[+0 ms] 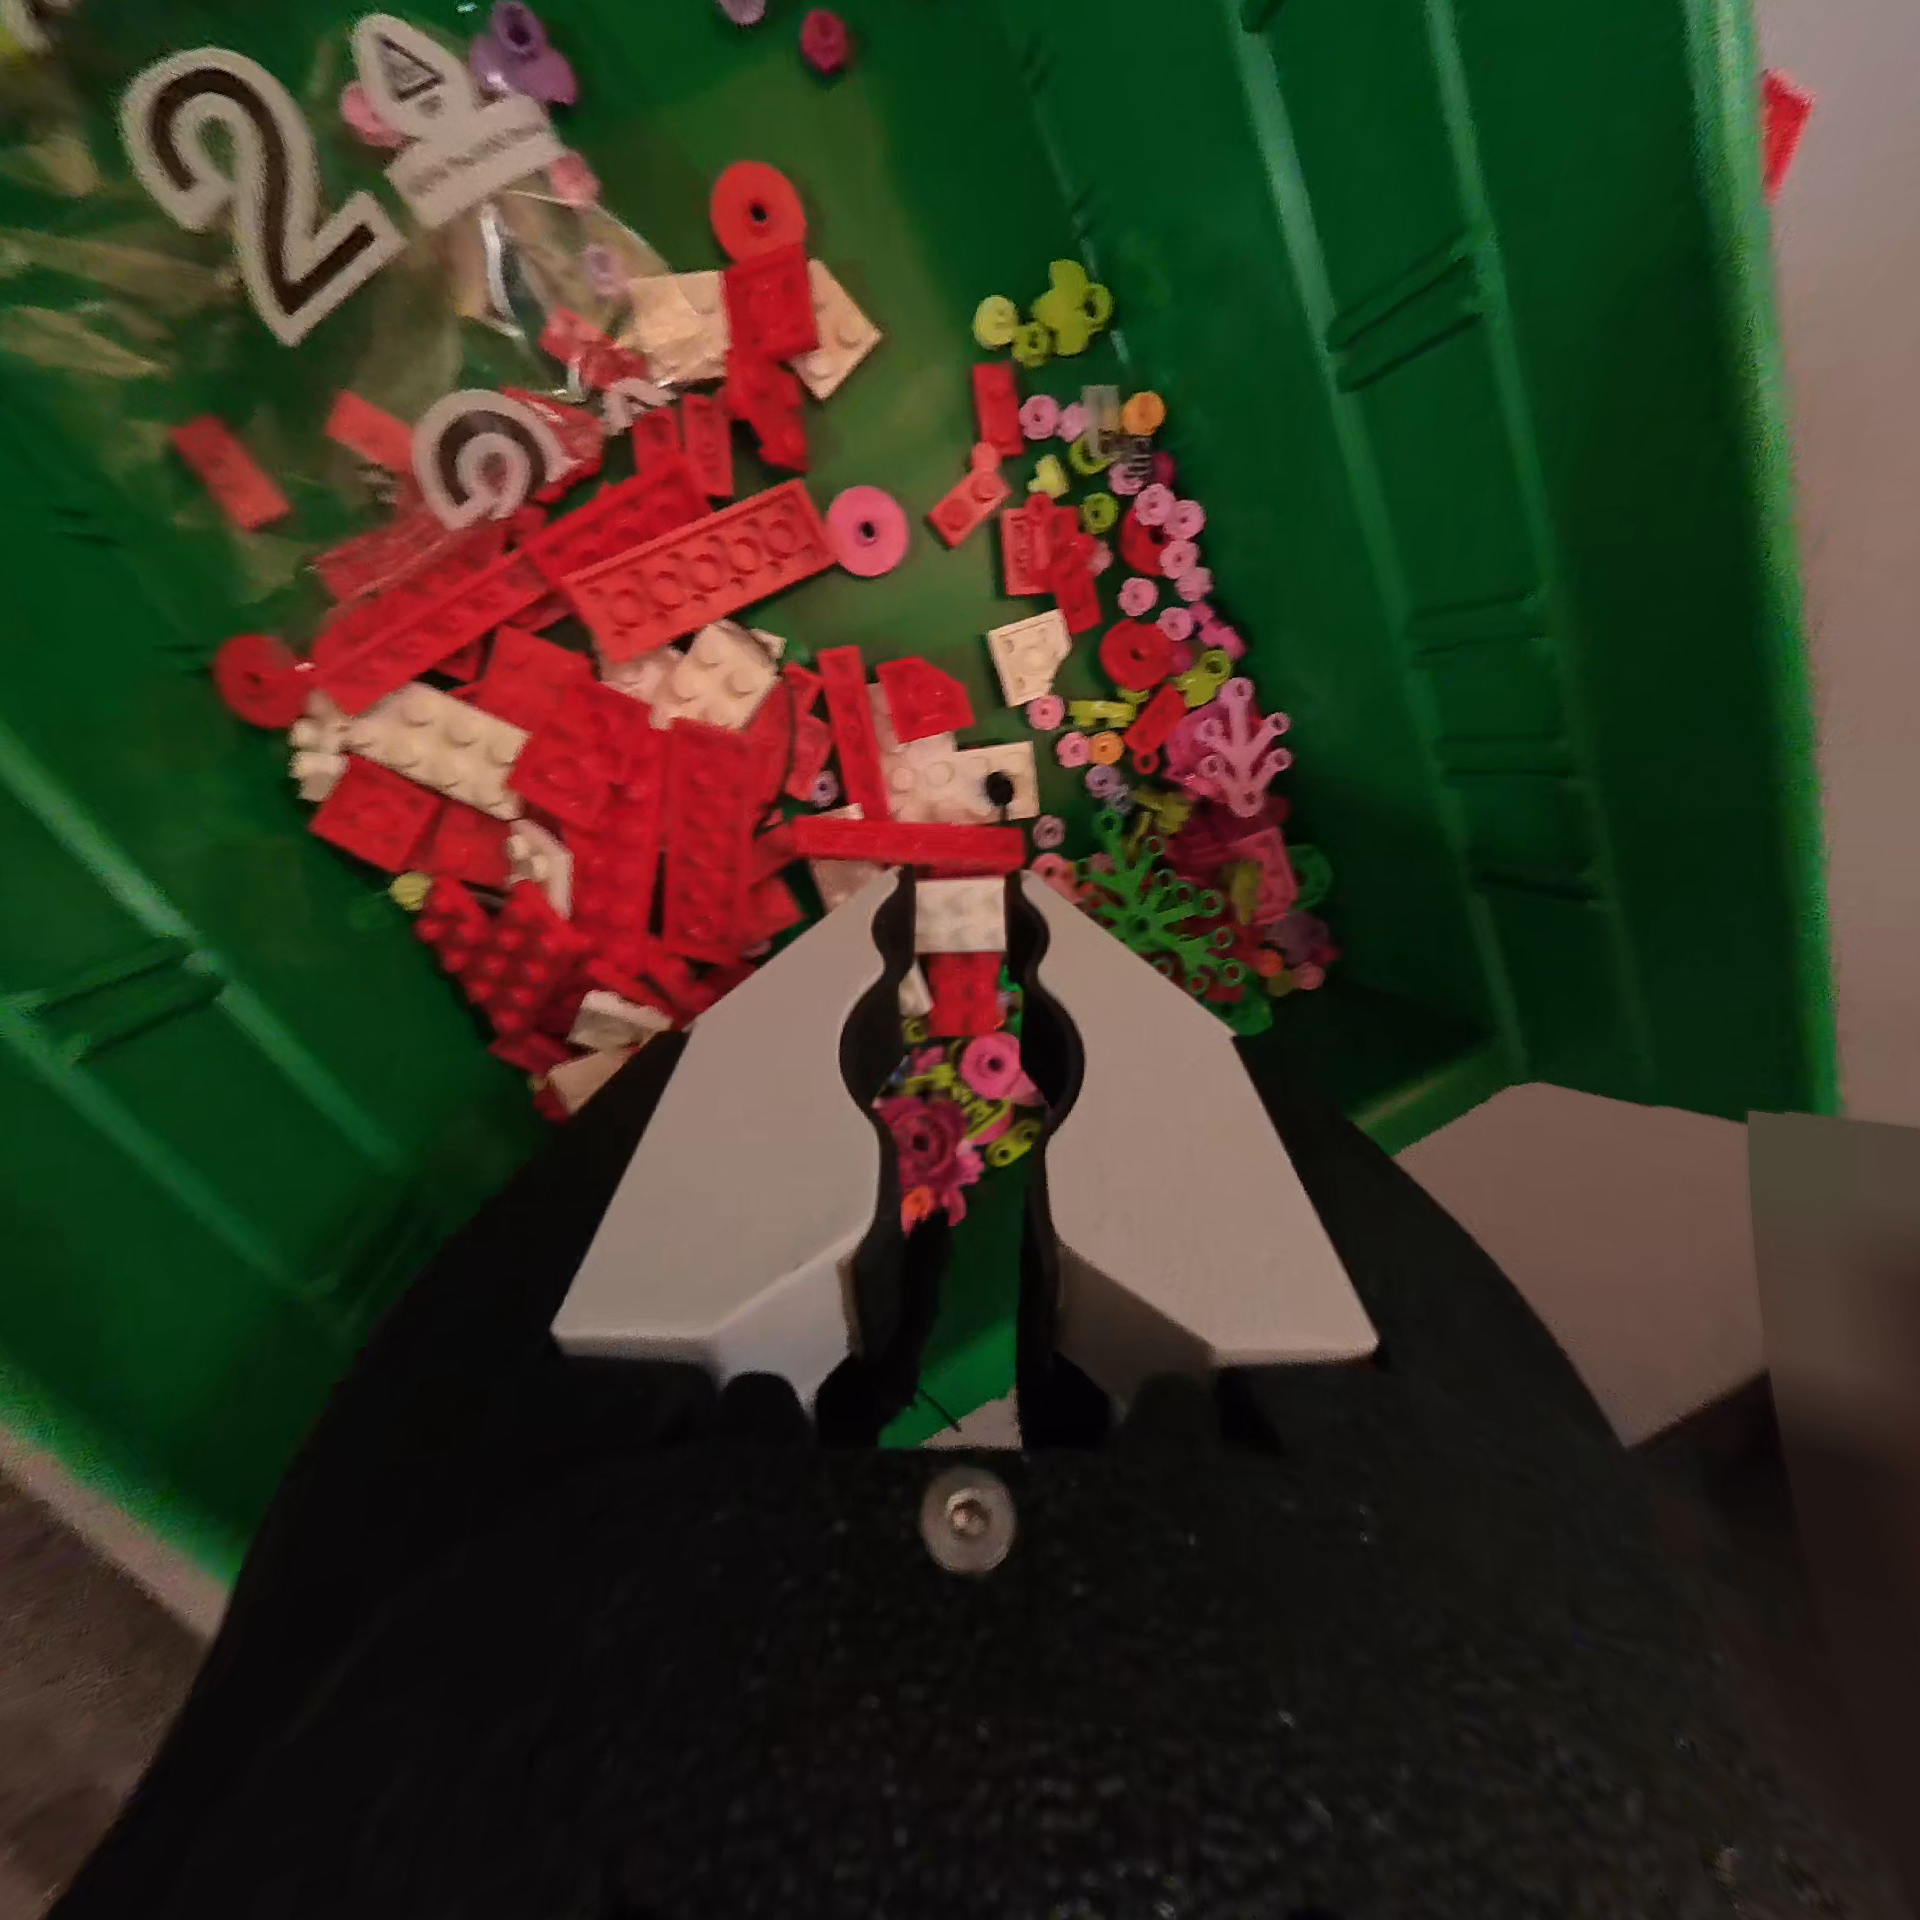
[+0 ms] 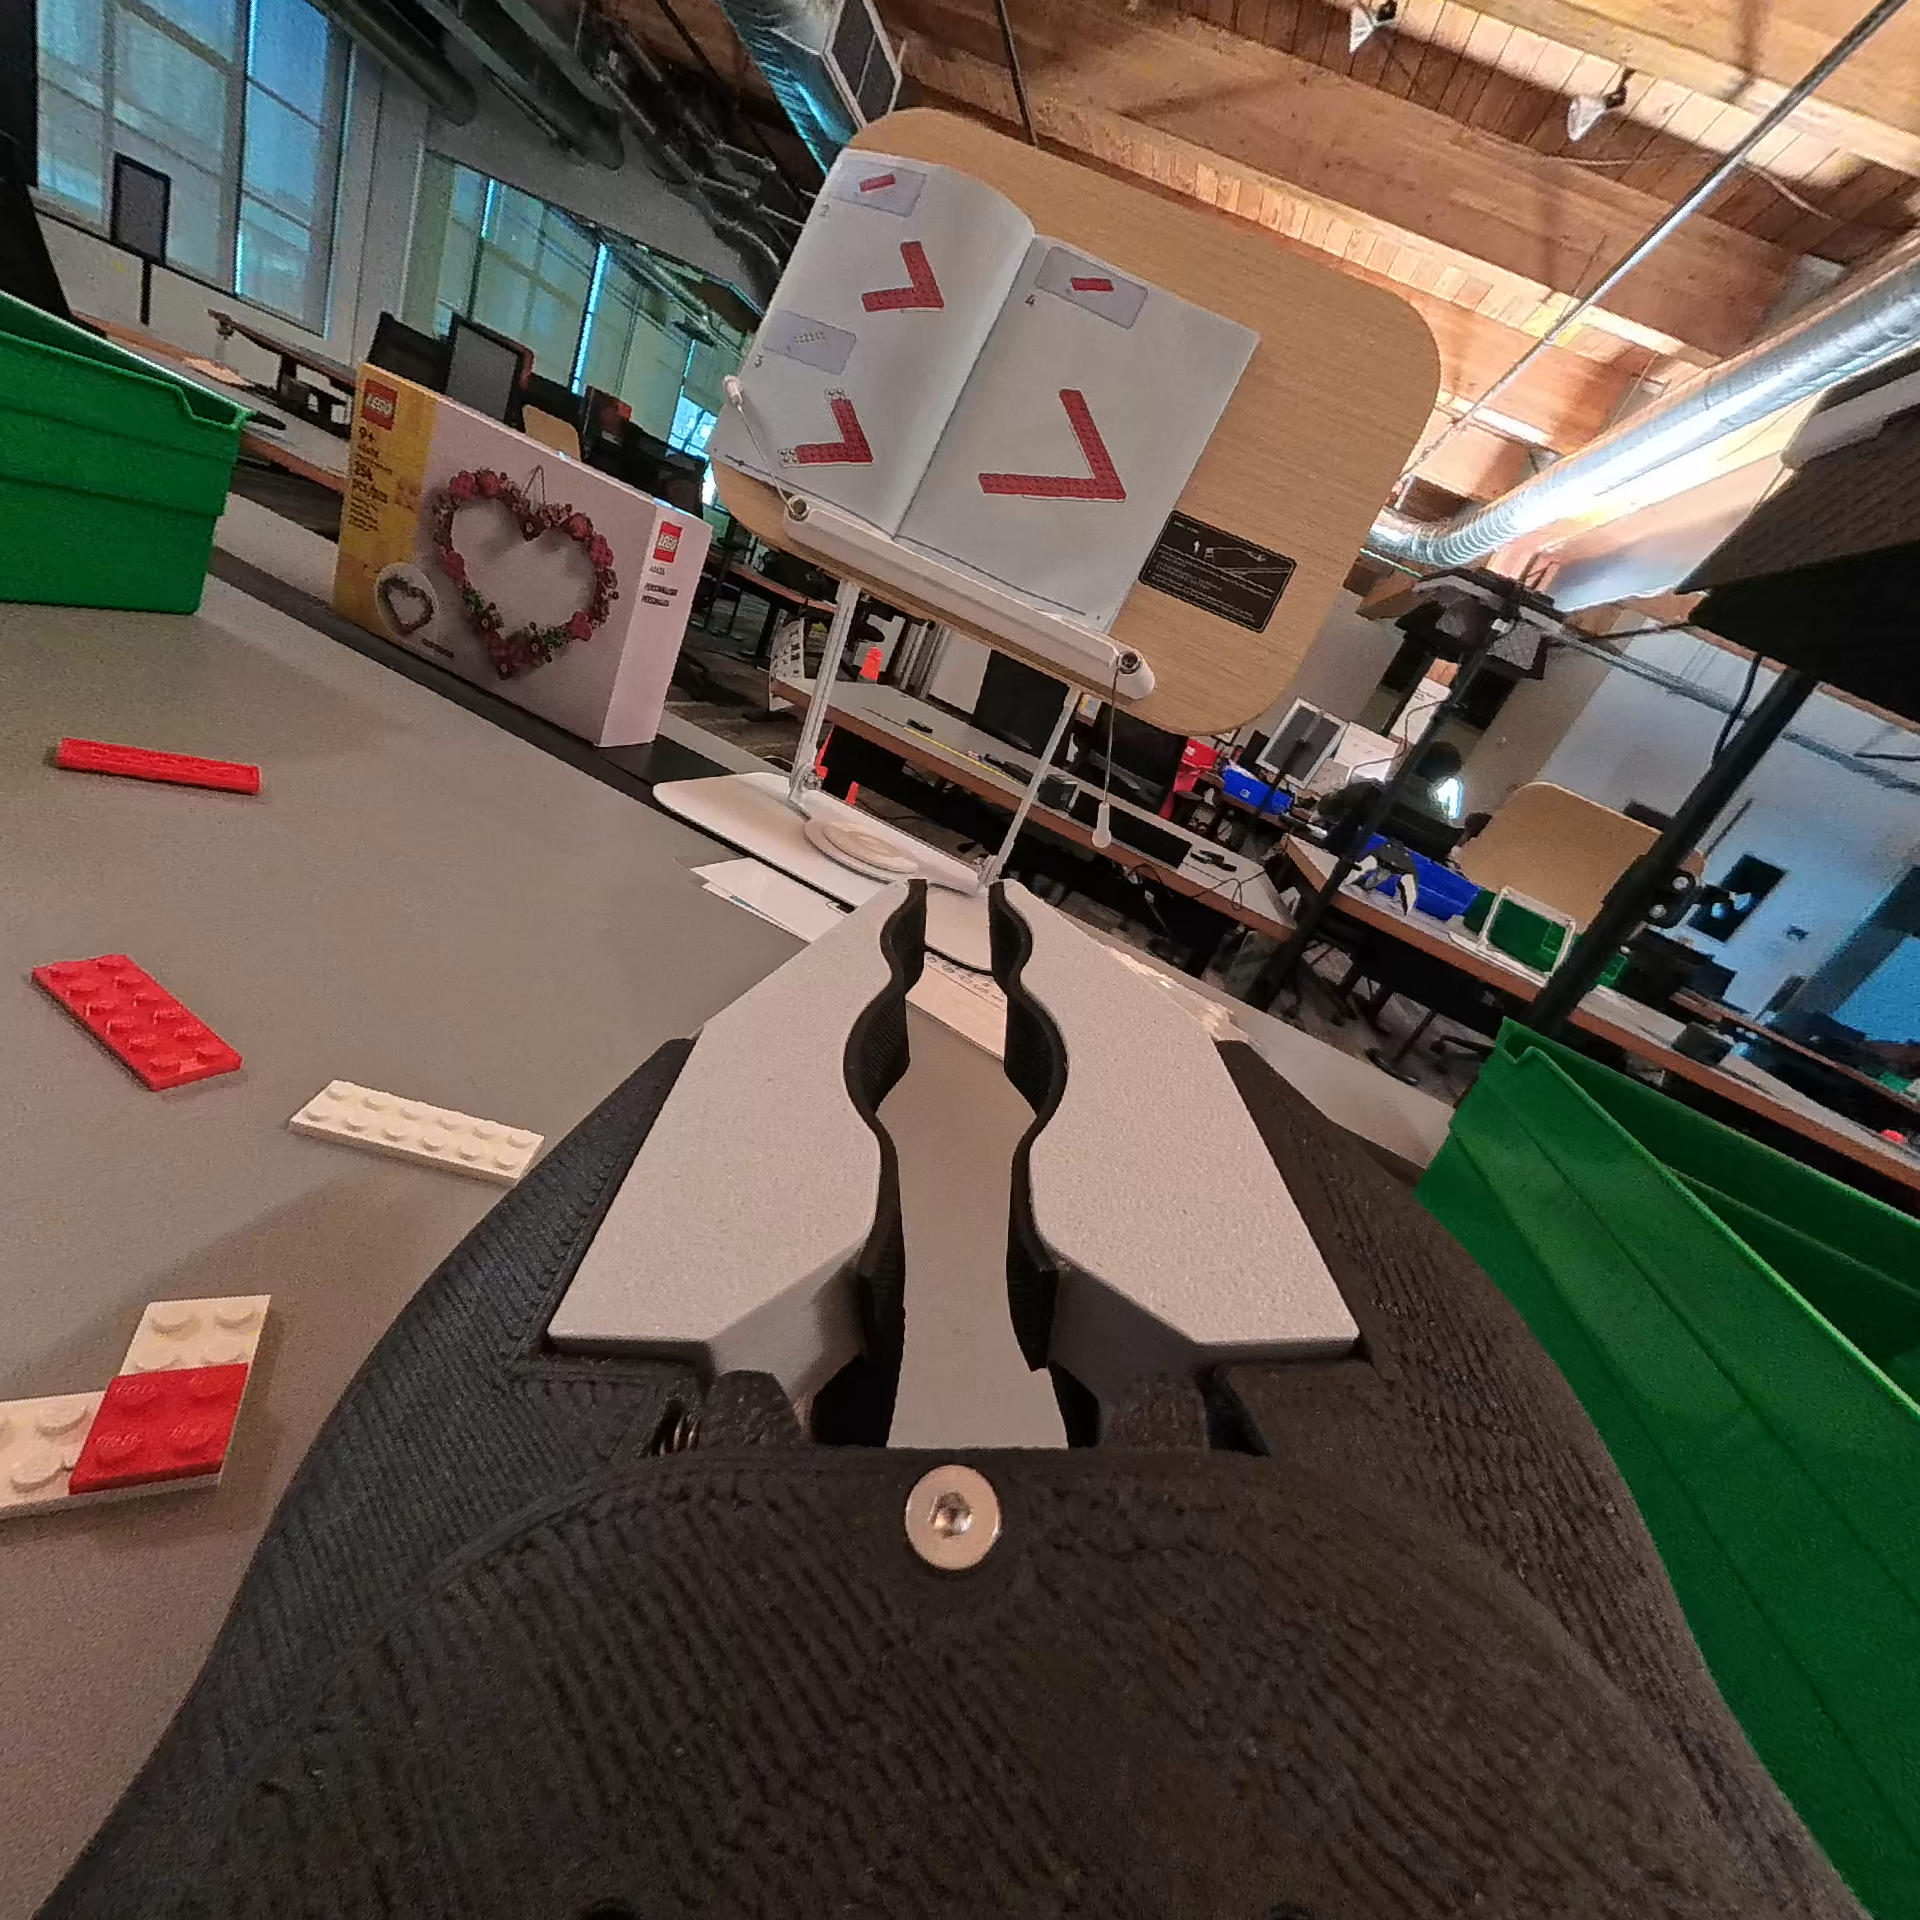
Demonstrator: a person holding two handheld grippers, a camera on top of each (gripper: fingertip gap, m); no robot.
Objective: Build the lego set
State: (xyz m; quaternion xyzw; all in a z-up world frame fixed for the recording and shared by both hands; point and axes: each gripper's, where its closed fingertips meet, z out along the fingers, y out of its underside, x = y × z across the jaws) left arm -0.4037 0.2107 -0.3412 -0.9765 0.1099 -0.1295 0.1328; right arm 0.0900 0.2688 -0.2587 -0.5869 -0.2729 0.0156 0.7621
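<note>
My left gripper hovers inside a green bin, low over a heap of loose red and white plates. Its jaws stand a little apart, with nothing clearly gripped. A long red plate lies just beyond the fingertips, and white and red pieces show through the gap. Small pink, lime and green flower parts lie to the right. My right gripper rests over the grey table, jaws slightly apart and empty. On the table to its left lie a long red plate, a wide red plate, a white plate and a white-and-red assembly.
An open instruction booklet sits on a wooden stand ahead of the right gripper, with the set's box to its left. Green bins stand at the far left and close on the right. Clear numbered bags lie in the left gripper's bin. Some 50 cm of space lies between my two pairs of fingers. My right gripper is the nearer one to the wide red plate: about 20 cm, against 35 cm.
</note>
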